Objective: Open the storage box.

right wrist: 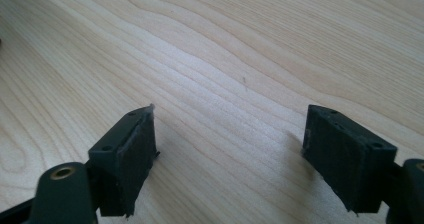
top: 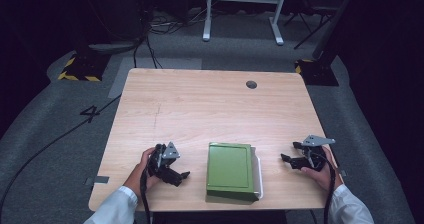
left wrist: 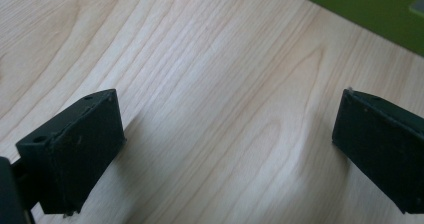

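1. Dark grey carpet with trailing cables surrounds a pale wooden table [top: 200, 104] with a small round grommet hole [top: 251, 84] near its far edge.
2. Near the table's front edge, between the two hands, lies a flat green rectangular box [top: 229, 170] seated on a white tray-like base [top: 258, 174]; its long axis runs from the person toward the far edge.
3. To the box's left, the left gripper [top: 183, 176] rests on the wood, pointing toward the box, jaws spread with nothing between them; the left gripper view shows a green corner [left wrist: 370, 9] just ahead.
4. To the box's right, the right gripper [top: 291, 153] also points inward, jaws parted wide over bare wood, holding nothing.
5. Judging by the gaps, the left gripper lies nearer the box, the right somewhat farther off, so each must travel inward to reach a long side.
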### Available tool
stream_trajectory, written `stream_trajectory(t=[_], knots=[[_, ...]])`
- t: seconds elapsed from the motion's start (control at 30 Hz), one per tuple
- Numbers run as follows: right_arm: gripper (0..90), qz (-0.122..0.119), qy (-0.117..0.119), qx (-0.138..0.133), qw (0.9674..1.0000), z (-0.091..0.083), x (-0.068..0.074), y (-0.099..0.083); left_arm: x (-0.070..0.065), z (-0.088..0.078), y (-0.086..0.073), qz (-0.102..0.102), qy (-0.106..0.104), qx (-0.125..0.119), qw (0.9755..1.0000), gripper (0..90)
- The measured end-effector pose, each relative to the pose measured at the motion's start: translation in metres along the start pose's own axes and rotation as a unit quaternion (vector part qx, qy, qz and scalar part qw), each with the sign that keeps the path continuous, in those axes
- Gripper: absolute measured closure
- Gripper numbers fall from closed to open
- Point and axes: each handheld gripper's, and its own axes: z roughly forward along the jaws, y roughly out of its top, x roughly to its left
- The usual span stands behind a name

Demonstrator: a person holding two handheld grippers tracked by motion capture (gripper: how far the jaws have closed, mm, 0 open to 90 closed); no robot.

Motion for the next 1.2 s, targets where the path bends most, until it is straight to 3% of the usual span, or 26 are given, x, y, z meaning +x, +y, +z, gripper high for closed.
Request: stream_trajectory(t=[0.17,0.33,0.43,0.53,0.73,1.2], knots=[[15.7,0.001,-0.003,0.005,1.0,0.001,-0.002,0.0,0.0,-0.004,-0.005,-0.006,0.007,0.001,1.0,0.3],[15.5,0.0,-0.001,0.007,1.0,0.001,-0.003,0.001,0.003,-0.007,-0.008,0.003,-0.002,-0.001,1.0,0.3],[16.9,0.0,0.0,0.024,0.9997,-0.001,0.0,0.003,0.002,-0.008,-0.009,0.009,-0.009,0.0,0.9999,0.0],[19.3,-0.01,0.003,0.025,0.9996,-0.003,0.003,0.005,0.003,-0.008,-0.01,0.013,-0.013,0.0,0.9998,0.0],[18.4,-0.048,0.028,-0.011,0.9984,-0.017,0.026,0.023,0.005,-0.008,-0.009,0.02,-0.018,0.001,0.9996,0.0],[17.8,-0.096,0.08,-0.043,0.9912,-0.028,0.072,0.051,0.004,-0.007,-0.008,0.015,-0.015,0.0,0.9998,0.0]])
